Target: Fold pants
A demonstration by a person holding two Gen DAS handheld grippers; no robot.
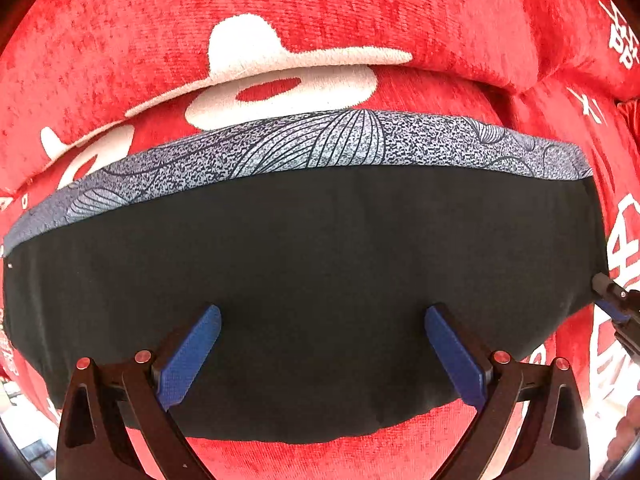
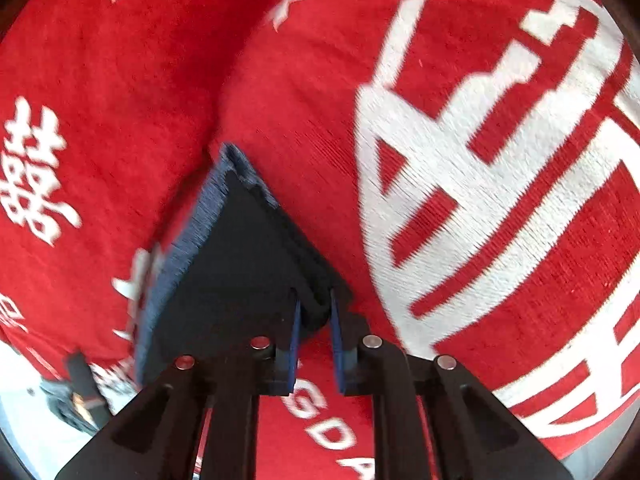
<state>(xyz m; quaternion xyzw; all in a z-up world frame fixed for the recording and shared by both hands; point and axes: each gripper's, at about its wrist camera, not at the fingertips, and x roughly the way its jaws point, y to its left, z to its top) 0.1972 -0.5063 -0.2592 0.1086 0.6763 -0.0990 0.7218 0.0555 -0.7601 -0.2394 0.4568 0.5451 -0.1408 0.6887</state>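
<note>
You are holding the left gripper [image 1: 322, 354] above the pants [image 1: 304, 296], its blue pads [image 1: 188, 360] spread wide apart and touching nothing. The pants are lying folded on the red cover [image 1: 360, 8] with white characters; the black layer is showing toward you, and a speckled grey patterned band [image 1: 280, 148] is running along the far edge. You are clamping the right gripper [image 2: 314, 320] on the pants' near corner [image 2: 312, 312], its pads drawn close together with the dark fabric pinched between them. From the left wrist view, that gripper is appearing at the pants' right edge.
</note>
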